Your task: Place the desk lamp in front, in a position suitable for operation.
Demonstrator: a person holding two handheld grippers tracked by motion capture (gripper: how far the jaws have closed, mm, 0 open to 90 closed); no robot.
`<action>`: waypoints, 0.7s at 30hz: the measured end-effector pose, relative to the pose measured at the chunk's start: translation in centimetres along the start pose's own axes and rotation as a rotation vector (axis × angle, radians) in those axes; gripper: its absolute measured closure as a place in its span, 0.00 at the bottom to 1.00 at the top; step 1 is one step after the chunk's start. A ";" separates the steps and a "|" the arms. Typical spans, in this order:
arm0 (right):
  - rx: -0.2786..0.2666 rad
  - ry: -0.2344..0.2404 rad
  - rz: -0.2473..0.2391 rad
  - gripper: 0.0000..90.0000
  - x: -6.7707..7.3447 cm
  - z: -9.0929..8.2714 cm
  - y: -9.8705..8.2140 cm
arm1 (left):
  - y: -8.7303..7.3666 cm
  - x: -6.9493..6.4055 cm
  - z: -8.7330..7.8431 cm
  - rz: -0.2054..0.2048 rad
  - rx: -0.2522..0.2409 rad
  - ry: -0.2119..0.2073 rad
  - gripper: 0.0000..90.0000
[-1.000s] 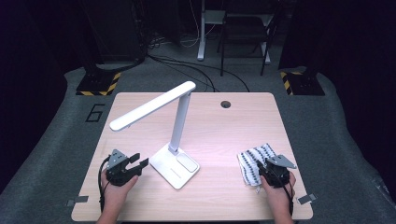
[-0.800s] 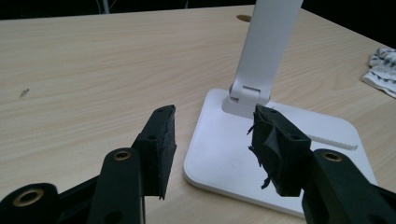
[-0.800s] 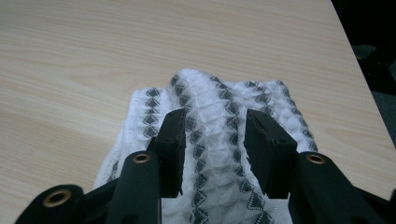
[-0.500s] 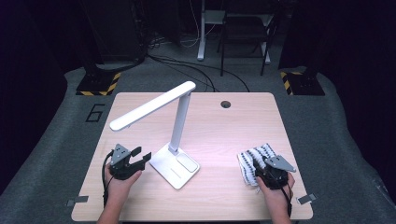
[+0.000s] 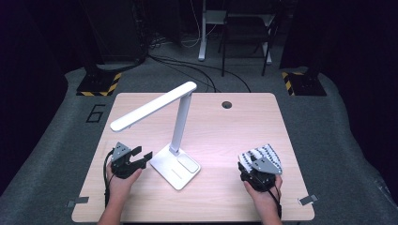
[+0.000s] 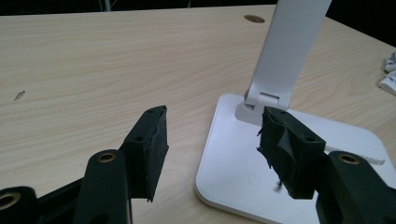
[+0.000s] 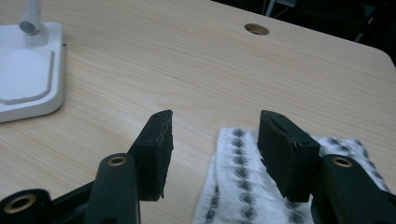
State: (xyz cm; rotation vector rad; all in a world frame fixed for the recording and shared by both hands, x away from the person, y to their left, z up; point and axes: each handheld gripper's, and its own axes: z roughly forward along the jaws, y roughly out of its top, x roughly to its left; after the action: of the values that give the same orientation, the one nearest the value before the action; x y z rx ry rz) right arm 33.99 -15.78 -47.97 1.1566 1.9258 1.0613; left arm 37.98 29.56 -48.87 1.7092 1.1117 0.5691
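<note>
cloth: near part hidden under right claw | lamp: head cut off by top edge

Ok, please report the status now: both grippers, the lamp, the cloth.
Left gripper open, jaws just opening, astride the white lamp's base edge. Right gripper open, also just opening, over the patterned cloth, nothing held. Nothing in the way.

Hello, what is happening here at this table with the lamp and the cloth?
A person holds a two-jaw gripper in each hand at a wooden table. The left gripper points at the base of the white desk lamp; its jaws have just been opening, with the edge of the base between them but not pinched. The right gripper hangs over the patterned cloth; its jaws have also just been opening and hold nothing. The lamp stands upright, and the cloth lies on the table.
</note>
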 end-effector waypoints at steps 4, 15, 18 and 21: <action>-0.022 0.056 0.007 0.52 1.2 0.2 0.3 | -0.4 0.0 -0.1 0.027 0.027 0.009 0.47; -0.012 0.146 -0.009 0.46 4.3 1.4 0.6 | -1.0 0.0 0.7 0.047 0.090 -0.003 0.47; -0.016 0.194 -0.029 0.47 5.4 1.8 0.8 | -1.0 -0.3 0.7 0.045 0.072 -0.053 0.47; -0.012 0.207 -0.032 0.45 6.0 2.1 0.9 | -1.0 -0.6 0.7 0.052 0.075 -0.069 0.50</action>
State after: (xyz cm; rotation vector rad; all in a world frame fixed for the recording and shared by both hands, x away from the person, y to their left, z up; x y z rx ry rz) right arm 33.63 -9.47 -48.86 1.0394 2.0850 1.2140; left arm 37.86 28.83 -49.98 1.8135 1.0530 0.5024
